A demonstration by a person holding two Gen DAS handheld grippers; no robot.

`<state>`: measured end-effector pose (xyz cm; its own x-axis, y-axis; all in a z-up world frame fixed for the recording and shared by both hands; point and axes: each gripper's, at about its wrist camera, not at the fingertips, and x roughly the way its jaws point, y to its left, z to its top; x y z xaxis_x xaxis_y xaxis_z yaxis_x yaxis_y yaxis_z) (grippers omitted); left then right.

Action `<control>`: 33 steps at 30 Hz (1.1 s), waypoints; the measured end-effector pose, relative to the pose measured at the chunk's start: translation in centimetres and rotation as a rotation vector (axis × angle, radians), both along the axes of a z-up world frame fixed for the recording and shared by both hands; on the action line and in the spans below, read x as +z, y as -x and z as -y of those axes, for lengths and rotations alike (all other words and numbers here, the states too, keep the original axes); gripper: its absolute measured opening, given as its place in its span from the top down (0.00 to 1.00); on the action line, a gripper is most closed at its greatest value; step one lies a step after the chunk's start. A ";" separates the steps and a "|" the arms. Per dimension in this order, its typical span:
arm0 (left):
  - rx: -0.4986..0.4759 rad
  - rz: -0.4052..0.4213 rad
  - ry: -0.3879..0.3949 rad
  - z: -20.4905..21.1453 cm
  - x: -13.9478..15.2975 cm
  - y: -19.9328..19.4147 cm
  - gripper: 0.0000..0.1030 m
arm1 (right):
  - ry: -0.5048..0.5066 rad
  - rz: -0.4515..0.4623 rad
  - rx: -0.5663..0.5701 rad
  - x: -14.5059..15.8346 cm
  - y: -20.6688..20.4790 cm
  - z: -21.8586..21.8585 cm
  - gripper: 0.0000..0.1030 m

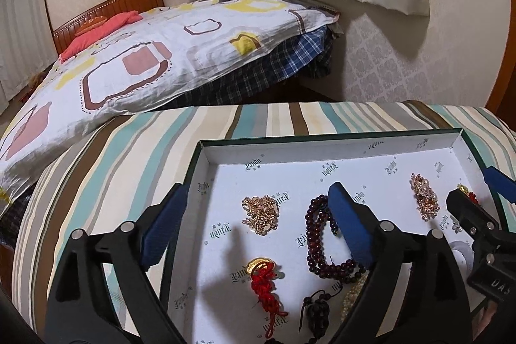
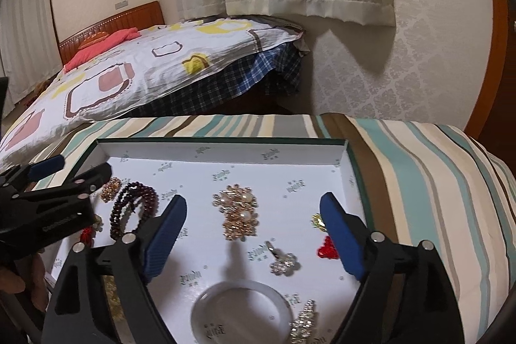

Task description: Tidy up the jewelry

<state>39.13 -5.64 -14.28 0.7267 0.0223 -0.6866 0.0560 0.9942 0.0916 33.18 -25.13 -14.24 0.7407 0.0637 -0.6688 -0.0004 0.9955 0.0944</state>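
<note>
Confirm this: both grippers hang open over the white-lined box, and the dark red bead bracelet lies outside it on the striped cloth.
Wrong on one point: the dark red bead bracelet lies inside the box, as the left wrist view shows. Both the left gripper and right gripper are open.

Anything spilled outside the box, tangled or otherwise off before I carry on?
Nothing has spilled: every piece in view lies inside the box. The dark bead strand sits in loose, overlapping loops, with the left tongs' right finger over it. The gold chain is bunched in a heap. Both tongs are open and empty.
</note>
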 end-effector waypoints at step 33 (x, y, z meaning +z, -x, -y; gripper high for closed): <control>-0.006 0.097 0.081 -0.6 6.3 13.9 0.07 | -0.003 0.090 -0.094 5.0 11.6 1.6 0.18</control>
